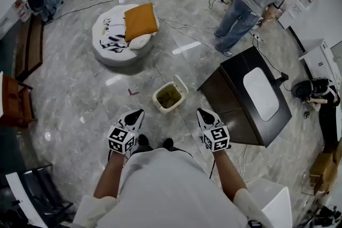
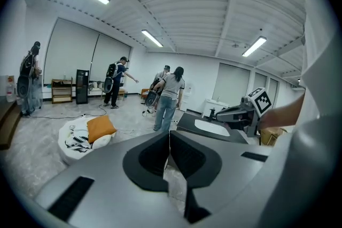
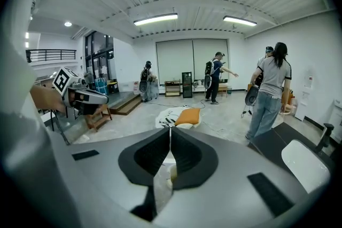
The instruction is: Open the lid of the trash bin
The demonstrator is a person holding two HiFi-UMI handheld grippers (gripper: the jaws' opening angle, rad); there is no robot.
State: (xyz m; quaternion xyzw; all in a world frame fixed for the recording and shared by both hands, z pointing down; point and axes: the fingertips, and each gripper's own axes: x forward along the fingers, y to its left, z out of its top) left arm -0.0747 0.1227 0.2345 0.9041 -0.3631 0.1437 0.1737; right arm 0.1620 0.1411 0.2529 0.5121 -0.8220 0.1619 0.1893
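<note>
The small cream square trash bin [image 1: 170, 96] stands on the grey marble floor [image 1: 80, 93] just ahead, its lid [image 1: 181, 83] tipped up; left gripper [image 1: 140, 112] and right gripper [image 1: 200, 111] hover nearer, jaws pressed together, empty

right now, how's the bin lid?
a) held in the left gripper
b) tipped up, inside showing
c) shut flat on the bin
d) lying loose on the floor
b: the bin shows its brownish inside and the lid stands up at its far rim, while the left gripper and right gripper are shut and apart from it.
</note>
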